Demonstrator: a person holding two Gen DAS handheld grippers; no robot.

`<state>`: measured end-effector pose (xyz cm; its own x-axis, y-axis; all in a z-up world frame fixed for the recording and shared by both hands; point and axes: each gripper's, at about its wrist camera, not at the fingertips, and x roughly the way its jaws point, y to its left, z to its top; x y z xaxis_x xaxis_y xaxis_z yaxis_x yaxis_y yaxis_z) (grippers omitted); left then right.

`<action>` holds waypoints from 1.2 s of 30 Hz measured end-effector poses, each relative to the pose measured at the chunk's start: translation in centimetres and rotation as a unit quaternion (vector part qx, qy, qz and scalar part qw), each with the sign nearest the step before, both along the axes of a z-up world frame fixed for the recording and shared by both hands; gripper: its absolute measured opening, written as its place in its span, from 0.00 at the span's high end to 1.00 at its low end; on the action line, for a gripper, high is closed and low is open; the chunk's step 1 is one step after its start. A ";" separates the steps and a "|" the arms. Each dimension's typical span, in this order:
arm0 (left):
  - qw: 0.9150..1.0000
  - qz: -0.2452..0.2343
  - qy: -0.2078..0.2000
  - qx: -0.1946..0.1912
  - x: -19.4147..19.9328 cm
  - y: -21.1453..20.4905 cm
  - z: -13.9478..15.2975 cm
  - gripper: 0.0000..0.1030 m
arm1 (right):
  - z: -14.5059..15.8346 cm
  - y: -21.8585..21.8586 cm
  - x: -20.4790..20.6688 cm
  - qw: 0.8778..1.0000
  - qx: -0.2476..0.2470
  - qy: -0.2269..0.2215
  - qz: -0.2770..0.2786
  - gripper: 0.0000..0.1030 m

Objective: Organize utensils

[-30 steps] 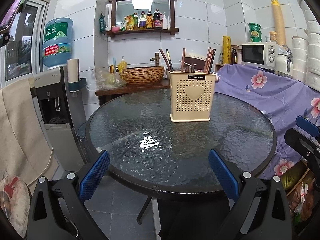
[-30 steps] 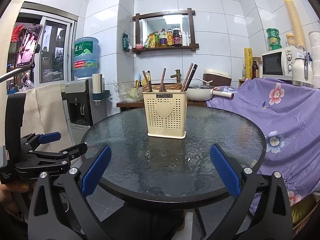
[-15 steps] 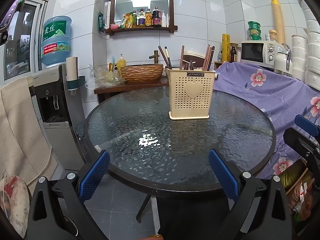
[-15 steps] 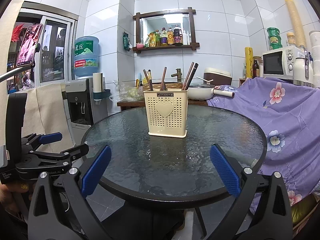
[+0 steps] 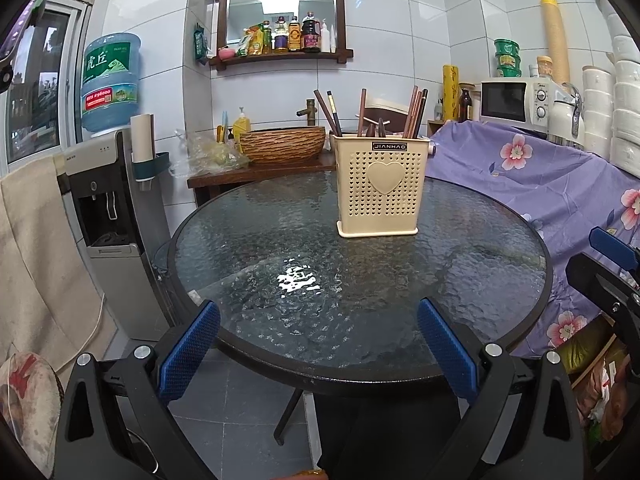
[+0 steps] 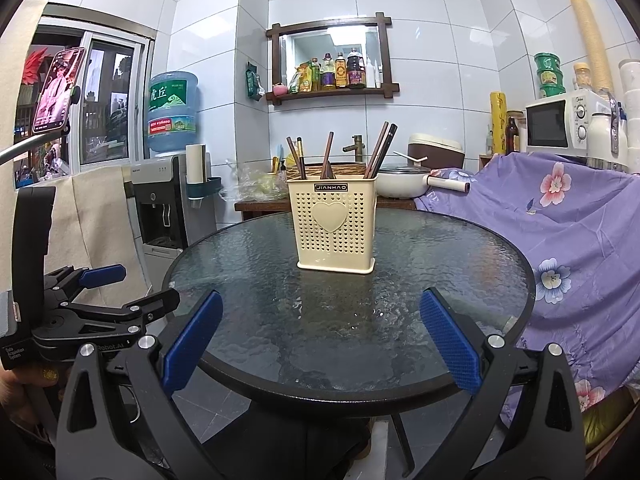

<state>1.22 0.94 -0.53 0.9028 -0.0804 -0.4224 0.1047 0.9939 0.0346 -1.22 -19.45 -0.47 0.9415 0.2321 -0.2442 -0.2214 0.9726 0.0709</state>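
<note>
A cream plastic utensil holder (image 5: 378,192), perforated with small heart-shaped holes and embossed with one large heart, is seen on the dark, ripple-textured round glass desk (image 5: 280,248). Brown wooden chopsticks (image 5: 414,114) are held in it. Blue gridded pads (image 6: 448,340) are carried on black tool fingers. Pink flowers are printed on the purple cloth (image 5: 560,184).

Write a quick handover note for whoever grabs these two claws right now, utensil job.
Left claw: open, empty, at the near table edge.
Right claw: open, empty, also at the near edge.
Utensil holder: cream, upright on the round glass table, chopsticks standing in it; a few lean.
Done: no utensils lie loose on the glass.
Left: nothing else to sort is visible; check inside the holder, its contents are partly hidden.
</note>
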 end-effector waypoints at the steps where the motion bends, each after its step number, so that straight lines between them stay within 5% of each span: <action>1: 1.000 -0.001 0.000 0.000 0.0 0.0 0.0 0.06 | 0.0 0.0 0.0 1.000 0.000 -0.001 0.000 0.06; 36: 1.000 -0.002 0.007 -0.004 0.3 0.2 -0.1 0.06 | -0.3 0.0 0.1 1.000 0.001 0.008 0.003 0.06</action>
